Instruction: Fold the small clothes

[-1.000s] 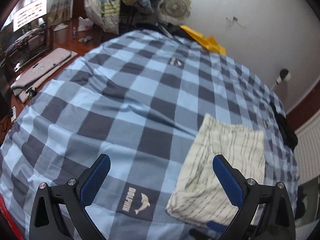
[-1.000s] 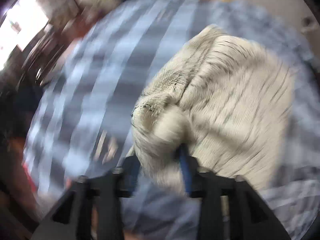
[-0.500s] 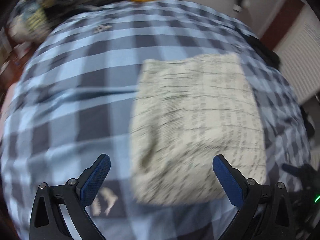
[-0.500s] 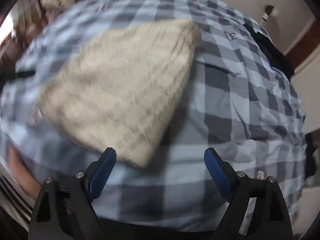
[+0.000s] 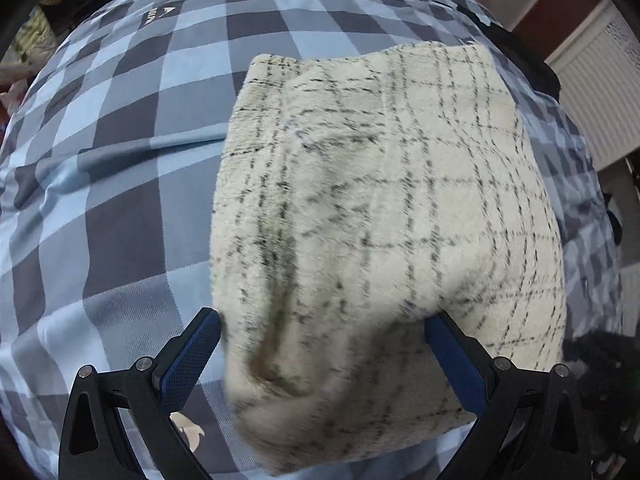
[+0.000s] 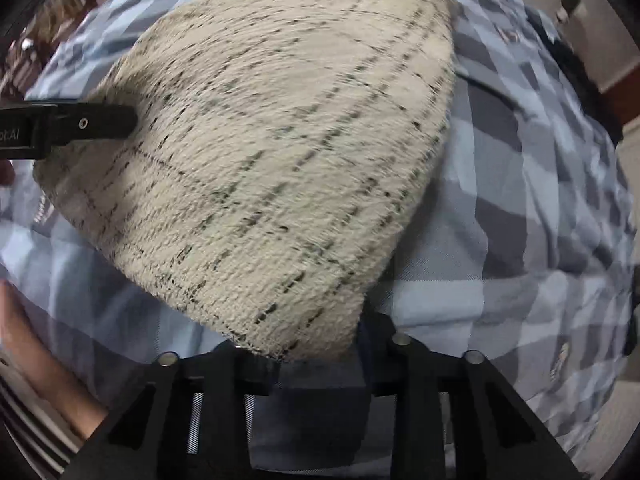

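A cream fleece garment crossed with thin dark check lines lies folded into a thick pad on a blue-and-grey checked bed cover, as 2 hand-held grippers bear down on its near edge from above. The left gripper hangs with its blue pads spread wide, one on each side of the garment's near left corner, the fleece bulging up between them but not visibly squeezed; the wide stance looks chosen to straddle the bulky stacked layers before any bite is taken. In the right wrist view the right gripper meets the garment's near corner, which dips down between its fingers; those jaws are closing, and the corner hides the pads, so whether they already press the cloth cannot be told. The left gripper's black finger reaches in from the left edge of that view and lies over the far side of the fleece, showing both tools working the same short edge, well apart from each other. A forearm and a striped sleeve show at the lower left. The garment sits right of the bed's middle, with a ridge of rucked cover running left from it. Taking both corners of 1 edge at once is, by the look of it, the set-up for carrying that edge over in a further fold, keeping the layers square.
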{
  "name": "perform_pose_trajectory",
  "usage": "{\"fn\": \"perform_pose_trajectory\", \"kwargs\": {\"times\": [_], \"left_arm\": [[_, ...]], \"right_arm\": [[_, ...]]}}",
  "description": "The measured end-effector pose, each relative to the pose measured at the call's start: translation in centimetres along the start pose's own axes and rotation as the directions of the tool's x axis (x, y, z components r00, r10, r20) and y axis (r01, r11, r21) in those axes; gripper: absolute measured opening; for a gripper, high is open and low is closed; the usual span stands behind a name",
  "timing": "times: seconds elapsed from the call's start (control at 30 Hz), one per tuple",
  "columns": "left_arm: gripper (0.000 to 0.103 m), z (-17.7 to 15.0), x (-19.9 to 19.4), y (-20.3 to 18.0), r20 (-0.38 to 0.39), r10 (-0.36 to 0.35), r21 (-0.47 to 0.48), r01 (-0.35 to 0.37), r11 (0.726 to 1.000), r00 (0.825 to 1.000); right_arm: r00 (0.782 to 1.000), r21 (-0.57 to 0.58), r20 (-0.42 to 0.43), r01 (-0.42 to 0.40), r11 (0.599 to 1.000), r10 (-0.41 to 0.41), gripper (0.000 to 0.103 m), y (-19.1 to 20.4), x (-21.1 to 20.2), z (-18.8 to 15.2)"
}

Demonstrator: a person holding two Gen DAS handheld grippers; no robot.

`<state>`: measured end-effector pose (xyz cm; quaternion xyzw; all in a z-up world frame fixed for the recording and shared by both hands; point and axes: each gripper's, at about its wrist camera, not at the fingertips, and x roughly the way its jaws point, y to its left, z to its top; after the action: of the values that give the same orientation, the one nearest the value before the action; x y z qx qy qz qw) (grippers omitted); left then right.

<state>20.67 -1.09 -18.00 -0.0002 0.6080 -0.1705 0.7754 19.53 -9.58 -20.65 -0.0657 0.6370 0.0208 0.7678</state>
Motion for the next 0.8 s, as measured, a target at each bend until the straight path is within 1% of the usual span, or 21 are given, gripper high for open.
{"fn": "perform_pose_trajectory", "kwargs": {"times": [0.07, 0.13, 0.17, 0.2, 0.23, 0.27, 0.3, 0.33, 0.37, 0.4, 0.43, 0.47, 0.5, 0.53, 0.57, 0.6, 0.63, 0.67, 0.7, 0.77, 0.8], "left_arm": [[0.103, 0.0, -0.3, 0.1, 0.013, 0.003, 0.001, -0.003, 1.000, 1.000], [0.103, -0.2, -0.7, 0.2, 0.029, 0.019, -0.005, -0.019, 1.000, 0.999], [0.103, -0.1, -0.9, 0.4, 0.030, 0.021, -0.006, -0.020, 1.000, 0.999], [0.103, -0.1, -1.1, 0.4, 0.034, 0.024, -0.006, -0.024, 1.000, 0.999], [0.103, -0.3, -1.4, 0.3, 0.038, 0.025, -0.003, -0.025, 1.000, 0.999], [0.103, -0.2, -1.7, 0.1, 0.049, 0.017, 0.000, -0.017, 1.000, 0.999], [0.103, 0.0, -2.0, 0.3, 0.058, 0.008, -0.002, -0.008, 1.000, 0.998], [0.103, 0.4, -2.2, 0.3, 0.067, -0.001, -0.009, 0.002, 1.000, 0.998], [0.103, 1.0, -2.2, 0.8, 0.074, -0.019, -0.033, 0.021, 0.999, 0.997], [0.103, 1.3, -1.9, 1.3, 0.067, -0.034, -0.059, 0.038, 0.998, 0.997], [0.102, 1.4, -1.6, 1.8, 0.049, -0.058, -0.090, 0.063, 0.994, 0.997], [0.100, 1.5, -0.7, 2.5, 0.009, -0.110, -0.134, 0.110, 0.985, 0.994], [0.099, 1.3, -0.2, 2.8, -0.016, -0.145, -0.161, 0.141, 0.977, 0.989], [0.091, 1.3, 0.2, 3.2, -0.036, -0.178, -0.185, 0.169, 0.968, 0.983], [0.079, 1.1, 0.4, 3.6, -0.046, -0.214, -0.210, 0.200, 0.957, 0.976], [0.074, 1.1, 0.5, 3.8, -0.042, -0.229, -0.219, 0.215, 0.952, 0.972], [0.061, 1.1, 0.4, 4.0, -0.032, -0.239, -0.224, 0.226, 0.948, 0.971], [0.048, 1.2, 0.2, 4.2, -0.020, -0.225, -0.222, 0.215, 0.951, 0.974], [0.045, 1.4, 0.1, 4.2, -0.013, -0.211, -0.216, 0.203, 0.955, 0.977], [0.045, 2.2, -0.3, 4.2, 0.023, -0.182, -0.200, 0.183, 0.963, 0.983], [0.045, 2.6, -0.4, 4.2, 0.035, -0.160, -0.194, 0.164, 0.967, 0.986]], "right_arm": [[0.998, 0.039, -0.060, 0.008, 0.999, -0.006, 0.014, -0.3, 0.7, -0.6], [0.989, 0.181, -0.103, -0.087, 0.980, 0.107, 0.011, -1.7, 1.4, -1.5], [0.979, 0.245, -0.119, -0.134, 0.960, 0.167, 0.009, -2.2, 1.8, -1.9], [0.966, 0.283, -0.145, -0.167, 0.945, 0.214, 0.009, -2.3, 2.1, -2.3], [0.956, 0.290, -0.173, -0.182, 0.940, 0.238, 0.009, -1.9, 2.1, -2.6], [0.955, 0.282, -0.189, -0.172, 0.944, 0.230, 0.010, -1.5, 1.7, -2.8], [0.959, 0.260, -0.187, -0.160, 0.952, 0.213, 0.010, -0.9, 0.8, -3.0], [0.969, 0.239, -0.128, -0.175, 0.955, 0.209, 0.010, -0.4, -0.9, -3.0], [0.974, 0.233, -0.076, -0.193, 0.953, 0.216, 0.017, -0.3, -2.0, -3.0], [0.976, 0.235, -0.003, -0.211, 0.949, 0.218, 0.025, -0.2, -3.4, -3.1], [0.975, 0.243, 0.050, -0.220, 0.945, 0.214, 0.050, -0.6, -4.3, -3.1], [0.970, 0.254, 0.121, -0.235, 0.938, 0.210, 0.075, -0.5, -5.0, -2.9], [0.953, 0.266, 0.210, -0.271, 0.925, 0.218, 0.082, -0.6, -5.4, -2.6], [0.929, 0.277, 0.287, -0.315, 0.908, 0.235, 0.085, -0.8, -5.4, -2.3], [0.903, 0.287, 0.343, -0.362, 0.887, 0.258, 0.085, -0.9, -4.8, -2.0], [0.891, 0.300, 0.367, -0.387, 0.872, 0.269, 0.085, -1.9, -3.9, -1.5], [0.889, 0.322, 0.373, -0.392, 0.862, 0.265, 0.085, -2.1, -3.1, -0.9], [0.899, 0.347, 0.360, -0.376, 0.859, 0.248, 0.085, -2.0, -2.4, -0.5], [0.908, 0.352, 0.349, -0.356, 0.866, 0.232, 0.085, -1.6, -1.9, -0.3], [0.922, 0.330, 0.332, -0.310, 0.892, 0.197, 0.085, -1.0, -1.6, 0.1], [0.923, 0.322, 0.338, -0.299, 0.898, 0.187, 0.085, -0.7, -1.8, 0.3]]}}
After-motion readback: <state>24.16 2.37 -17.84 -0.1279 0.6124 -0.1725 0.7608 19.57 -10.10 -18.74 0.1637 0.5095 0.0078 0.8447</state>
